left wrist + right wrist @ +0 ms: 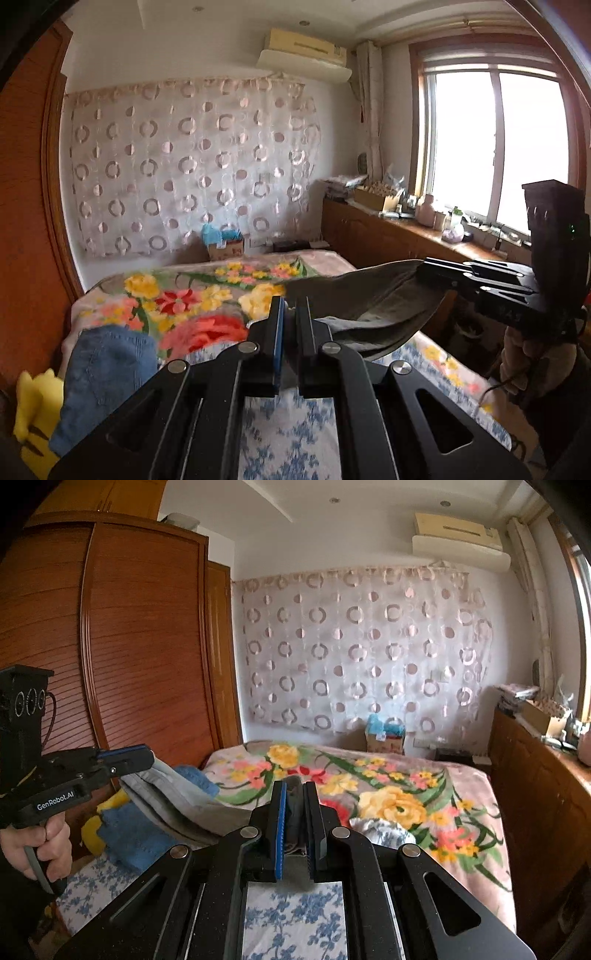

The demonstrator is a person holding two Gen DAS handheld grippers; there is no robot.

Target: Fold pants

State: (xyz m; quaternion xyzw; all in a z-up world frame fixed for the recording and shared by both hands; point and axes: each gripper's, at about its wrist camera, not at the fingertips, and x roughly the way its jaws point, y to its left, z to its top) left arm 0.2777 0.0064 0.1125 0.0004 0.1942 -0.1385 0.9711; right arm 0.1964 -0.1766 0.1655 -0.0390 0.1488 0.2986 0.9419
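Two grippers are in view, the left gripper (290, 314) at 6 o'clock of its own camera and the right gripper (295, 797) at 6 o'clock of its own, and between them hangs one pair of grey pants (373, 306). One bed carries one floral blanket (388, 794) and one blue-and-white sheet (291, 919), with one piece of blue denim (107, 369) and one yellow plush toy (35, 406) at 8 o'clock in the left view. There is one wardrobe (140, 635) at 10 o'clock in the right view, one circle-patterned curtain (184, 162), one air conditioner (303, 55) at 12 o'clock, one window (495, 147) at 2 o'clock, and one cardboard box (225, 249).
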